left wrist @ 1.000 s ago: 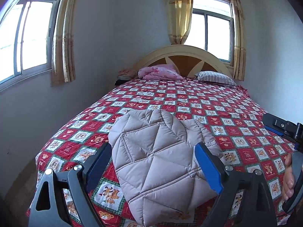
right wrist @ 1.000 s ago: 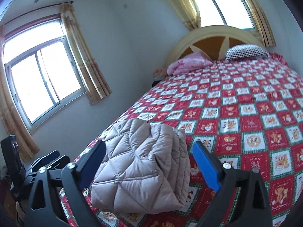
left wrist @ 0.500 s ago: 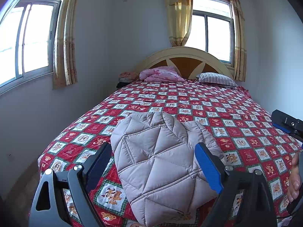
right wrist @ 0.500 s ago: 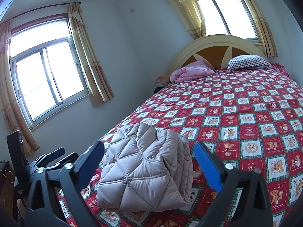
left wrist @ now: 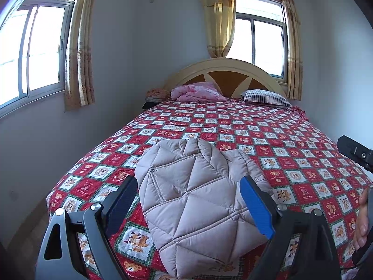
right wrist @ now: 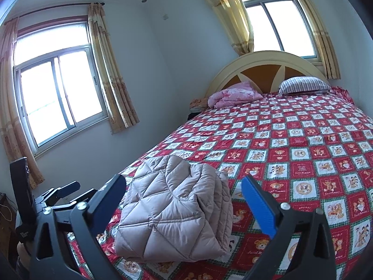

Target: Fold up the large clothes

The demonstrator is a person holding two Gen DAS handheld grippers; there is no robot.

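The puffer jacket (left wrist: pixel 198 200) lies folded into a thick bundle on the bed (left wrist: pixel 291 140), down at the foot edge and over towards the left corner, resting on the red patchwork bedspread (right wrist: pixel 303 154). Its quilted beige panels face up, and from the right wrist camera the stacked layers of the fold show along its right side (right wrist: pixel 177 207).

The left hand-held gripper (left wrist: pixel 188 205) hangs above the foot of the bed with its jaws spread wide; the jacket shows between the blue pads from this angle, but neither pad presses on it. The right hand-held gripper (right wrist: pixel 184 203) is just as wide, its jaws having just been opening, and again the bundle sits in the gap with no pad touching fabric. A bit of a hand (left wrist: pixel 362 219) shows at the right edge of the left wrist view, wrapped round a dark handle.

Up at the head edge, a crumpled pink blanket (left wrist: pixel 198 92) sits towards the left corner and a striped pillow (left wrist: pixel 265 96) towards the right, both against the arched headboard (left wrist: pixel 223 70). Curtained windows (right wrist: pixel 58 98) light the left wall and the wall behind the bed
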